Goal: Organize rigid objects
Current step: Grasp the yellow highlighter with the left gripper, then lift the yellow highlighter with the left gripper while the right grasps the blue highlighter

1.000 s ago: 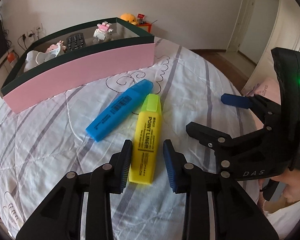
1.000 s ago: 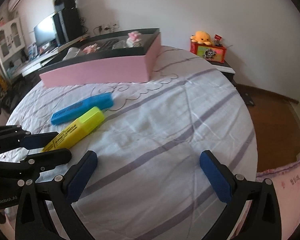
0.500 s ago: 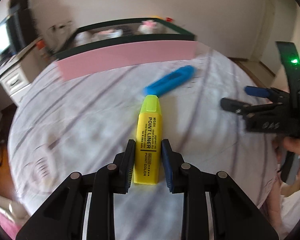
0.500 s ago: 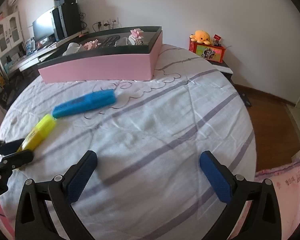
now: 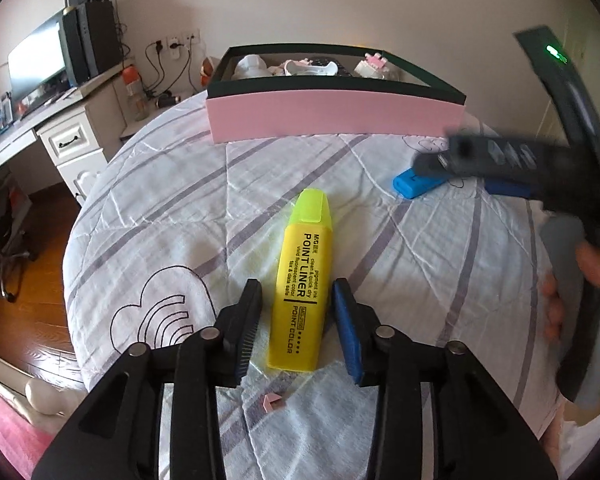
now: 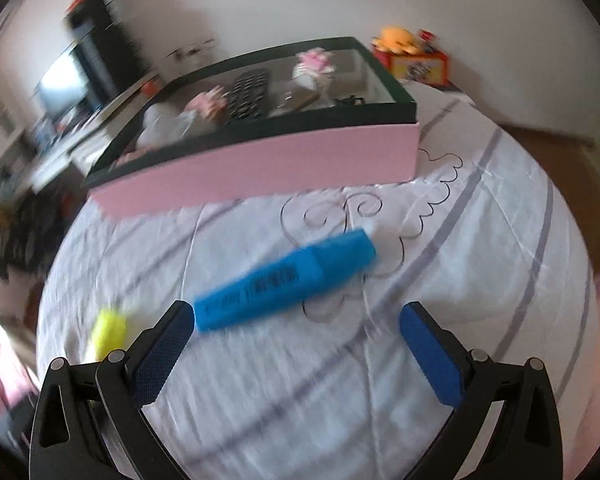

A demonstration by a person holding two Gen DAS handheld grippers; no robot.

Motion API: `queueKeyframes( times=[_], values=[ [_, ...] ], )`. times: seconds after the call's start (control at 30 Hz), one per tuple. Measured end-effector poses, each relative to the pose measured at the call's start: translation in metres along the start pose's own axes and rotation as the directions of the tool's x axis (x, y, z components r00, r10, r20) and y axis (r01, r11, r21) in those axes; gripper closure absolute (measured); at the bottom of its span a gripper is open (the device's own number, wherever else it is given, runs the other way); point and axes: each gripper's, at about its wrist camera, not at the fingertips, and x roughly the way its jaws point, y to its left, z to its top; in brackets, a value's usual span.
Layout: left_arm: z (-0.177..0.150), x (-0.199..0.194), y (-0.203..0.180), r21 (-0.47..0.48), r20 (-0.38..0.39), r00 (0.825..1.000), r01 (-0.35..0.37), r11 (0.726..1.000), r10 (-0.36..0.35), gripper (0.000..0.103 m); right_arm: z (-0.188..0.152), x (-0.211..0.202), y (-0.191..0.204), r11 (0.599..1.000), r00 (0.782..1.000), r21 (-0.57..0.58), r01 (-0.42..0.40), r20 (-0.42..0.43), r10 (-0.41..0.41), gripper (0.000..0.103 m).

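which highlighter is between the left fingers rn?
The yellow highlighter: it lies between the opening left gripper pads, untouched. The blue highlighter lies off toward the pink box.

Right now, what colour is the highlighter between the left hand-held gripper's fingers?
Yellow highlighter; left wrist view.

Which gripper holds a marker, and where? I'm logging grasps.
Neither: the left gripper is opening around the yellow marker; the right gripper is open.

Home bedroom: quilted bedspread [image 5: 172, 184], white drawer desk [image 5: 74, 140] with monitor [image 5: 36, 66], plush toy [image 6: 396, 38], wood floor [image 5: 24, 320].
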Motion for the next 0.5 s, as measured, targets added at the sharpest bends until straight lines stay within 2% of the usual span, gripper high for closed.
queueKeyframes(
  times=[0.07, 0.1, 0.13, 0.23, 0.4, 0.5],
  values=[
    [-0.001, -0.001, 0.002, -0.005, 0.002, 1.000, 0.011, 1.000, -0.011, 0.051, 0.007, 0.007, 0.002, 0.999, 1.000, 0.040, 0.020, -0.009, -0.020, 0.000],
    [-0.001, 0.000, 0.001, -0.005, 0.000, 1.000, 0.013, 1.000, -0.013, 0.038, 0.008, 0.010, 0.004, 0.998, 1.000, 0.048, 0.031, -0.005, -0.031, 0.000],
    [-0.001, 0.001, 0.001, -0.002, -0.002, 1.000, 0.013, 1.000, -0.013, 0.033, 0.010, 0.015, 0.008, 0.998, 0.998, 0.040, 0.058, -0.010, -0.057, 0.000],
    [-0.001, 0.002, -0.001, 0.006, 0.000, 1.000, 0.016, 1.000, -0.016, 0.028, 0.009, 0.022, 0.017, 0.991, 0.991, -0.030, 0.128, -0.022, -0.128, 0.000],
    [0.000, 0.004, -0.004, 0.012, -0.005, 1.000, 0.023, 1.000, -0.023, 0.021, -0.001, 0.019, 0.014, 0.975, 0.987, -0.158, 0.155, -0.025, -0.161, 0.000],
    [-0.001, 0.004, -0.004, 0.004, -0.002, 1.000, 0.027, 1.000, -0.027, 0.016, -0.011, 0.005, -0.007, 0.980, 0.994, -0.164, 0.112, 0.011, -0.112, 0.009]
  ],
)
